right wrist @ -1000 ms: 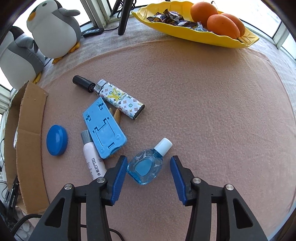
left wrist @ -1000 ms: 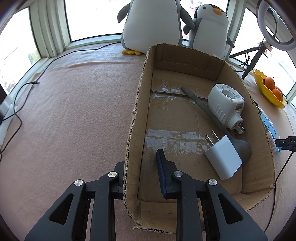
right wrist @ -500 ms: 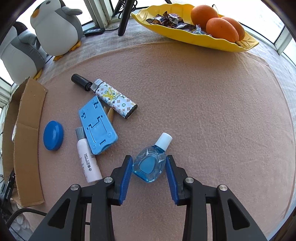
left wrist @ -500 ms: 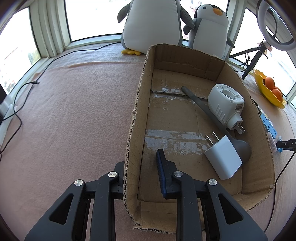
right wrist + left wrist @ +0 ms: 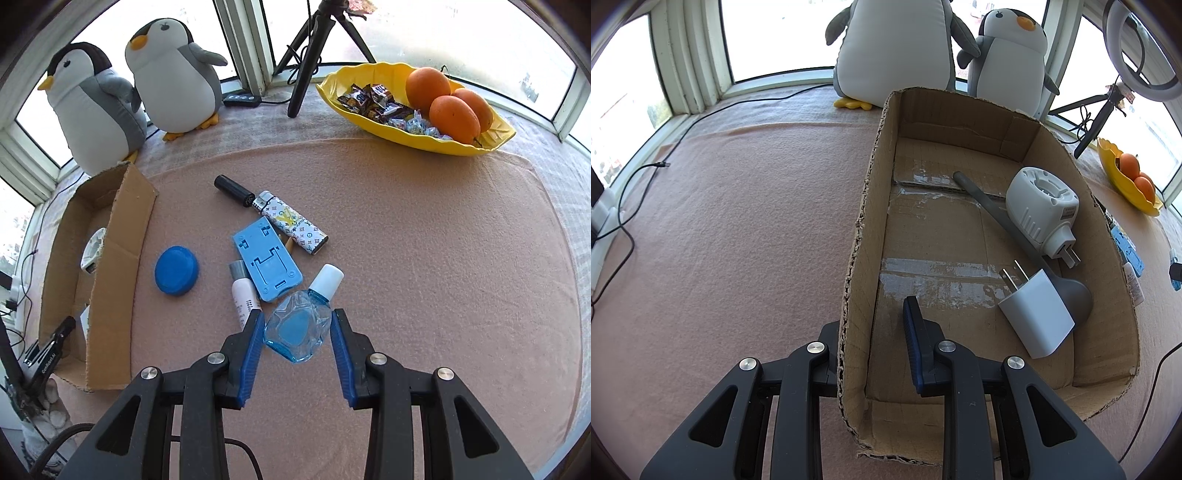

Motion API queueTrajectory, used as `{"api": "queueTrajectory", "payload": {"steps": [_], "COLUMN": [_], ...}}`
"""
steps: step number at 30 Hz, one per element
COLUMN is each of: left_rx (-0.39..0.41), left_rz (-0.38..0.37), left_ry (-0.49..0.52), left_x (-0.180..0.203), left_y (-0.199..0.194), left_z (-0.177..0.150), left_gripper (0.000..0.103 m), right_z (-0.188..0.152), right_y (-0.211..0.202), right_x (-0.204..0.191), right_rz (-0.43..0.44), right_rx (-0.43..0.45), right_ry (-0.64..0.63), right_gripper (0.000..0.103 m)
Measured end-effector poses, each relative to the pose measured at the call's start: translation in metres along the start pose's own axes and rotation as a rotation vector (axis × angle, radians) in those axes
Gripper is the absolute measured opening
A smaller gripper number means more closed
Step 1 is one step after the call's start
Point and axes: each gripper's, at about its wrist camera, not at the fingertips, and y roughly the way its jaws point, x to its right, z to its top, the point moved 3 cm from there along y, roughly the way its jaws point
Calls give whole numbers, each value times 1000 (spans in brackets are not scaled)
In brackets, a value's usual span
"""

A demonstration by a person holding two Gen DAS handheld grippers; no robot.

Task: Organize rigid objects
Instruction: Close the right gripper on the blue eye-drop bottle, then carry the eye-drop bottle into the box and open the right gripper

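My right gripper [image 5: 298, 314] is shut on a small clear-blue bottle [image 5: 297, 332] with a white cap, held a little above the pink cloth. Behind it lie a blue phone stand [image 5: 267, 258], a white tube [image 5: 245, 299], a patterned lighter [image 5: 291, 221], a black tube [image 5: 234, 190] and a blue lid [image 5: 176, 270]. My left gripper [image 5: 870, 314] is shut on the left wall of the cardboard box [image 5: 857, 236], one finger outside and one inside. In the box lie a white charger [image 5: 1034, 317], a white plug-in device [image 5: 1039, 206] and a grey long-handled spoon [image 5: 997, 218].
A yellow dish [image 5: 487, 144] with oranges and sweets stands at the back right. Two plush penguins [image 5: 173, 74] and a tripod [image 5: 306, 62] stand by the window. Cables [image 5: 628, 206] run along the left edge of the cloth.
The right jaws closed on the blue bottle and lifted it off the cloth, so more of the table shows. The left gripper and the box have not moved.
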Motion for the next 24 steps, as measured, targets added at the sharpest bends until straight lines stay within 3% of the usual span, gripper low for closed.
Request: {"api": "queueTrajectory", "payload": {"steps": [11,24], "left_rx": [0,4], "left_rz": [0,-10], "left_ry": [-1,-11], "left_x": [0,-1], "left_y": [0,0], "left_z": [0,0], "left_gripper": [22,22], "right_z": [-6,-12], "right_y": [-25,-11], "right_x": [-97,-189], "right_rz": [117,249], "right_rx": [52,61], "right_ry": [-194,-336], "right_gripper": [33,33]}}
